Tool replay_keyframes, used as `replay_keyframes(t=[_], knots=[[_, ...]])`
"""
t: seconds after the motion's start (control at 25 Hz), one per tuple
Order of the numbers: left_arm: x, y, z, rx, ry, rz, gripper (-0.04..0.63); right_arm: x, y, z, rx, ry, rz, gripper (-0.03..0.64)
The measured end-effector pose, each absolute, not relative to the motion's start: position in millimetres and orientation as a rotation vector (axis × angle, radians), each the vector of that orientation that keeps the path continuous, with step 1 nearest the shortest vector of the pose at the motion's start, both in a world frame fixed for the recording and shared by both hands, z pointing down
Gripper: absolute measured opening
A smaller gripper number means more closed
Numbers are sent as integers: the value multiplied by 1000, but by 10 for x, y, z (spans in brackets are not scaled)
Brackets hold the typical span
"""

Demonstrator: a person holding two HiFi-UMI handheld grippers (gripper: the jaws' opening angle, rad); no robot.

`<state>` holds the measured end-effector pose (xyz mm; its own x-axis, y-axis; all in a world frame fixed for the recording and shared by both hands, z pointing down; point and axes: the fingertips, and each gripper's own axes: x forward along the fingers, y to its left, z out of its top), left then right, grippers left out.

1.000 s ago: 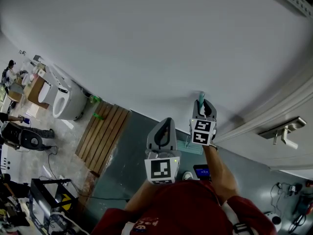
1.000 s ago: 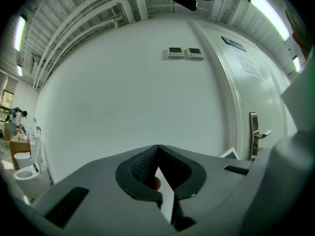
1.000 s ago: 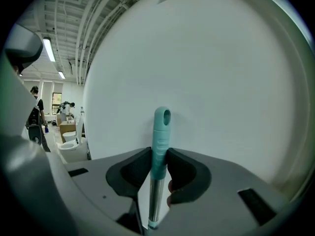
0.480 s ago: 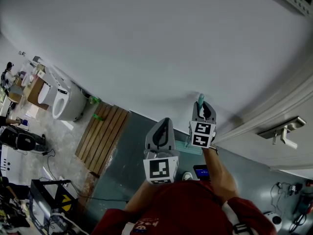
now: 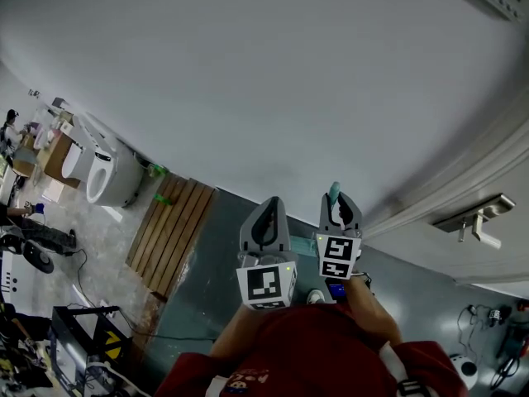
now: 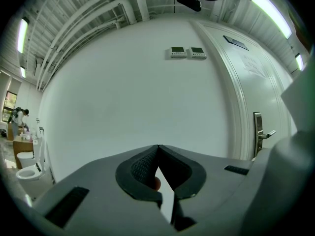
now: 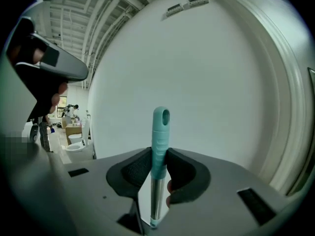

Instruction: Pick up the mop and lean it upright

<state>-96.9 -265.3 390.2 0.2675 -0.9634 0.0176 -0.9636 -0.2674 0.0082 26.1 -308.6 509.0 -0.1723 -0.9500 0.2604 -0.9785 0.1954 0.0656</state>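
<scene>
**Mop handle held upright in front of the wall**

The mop (image 7: 158,132) stands on end in front of the white wall (image 5: 248,81). Its teal grip, with the hanging hole at the tip, rises above the jaws that hold it, and the metal shaft runs down below them. I can't tell whether the tip touches the wall. The right gripper (image 7: 158,163) is clamped on the handle, with both pads pressed against the teal grip from either side. From above, the teal tip pokes out past the right gripper (image 5: 340,209).

Just to its left, the left gripper (image 5: 266,222) points at the same wall. Its jaws meet at the tips with nothing between them (image 6: 157,154).

To the right is a door (image 5: 496,172) with a lever handle (image 5: 479,222). Off to the left, a wooden slatted board (image 5: 173,234) lies on the floor (image 5: 215,279), with a toilet (image 5: 103,168) beyond it.
</scene>
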Motion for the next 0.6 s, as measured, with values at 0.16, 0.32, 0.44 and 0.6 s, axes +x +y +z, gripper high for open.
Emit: replay_keyframes(t=[0.16,0.32,0.44,0.6], knots=[[-960,-2651,3854,2478,-1897,-18,14,241,-2841,5069,1833,-2244,162,107],[-949,-2656,3886,2489,-1902,-4,14,238,-2737,5072,1819,-2254,140,107],[-954,-2637,3905,2493,-1906,22,14,249,-2707,5075,1821,-2254,144,107],[-970,-2612,3890,2479,-1918,13,14,233,-2684,5074,1811,-2263,148,107]])
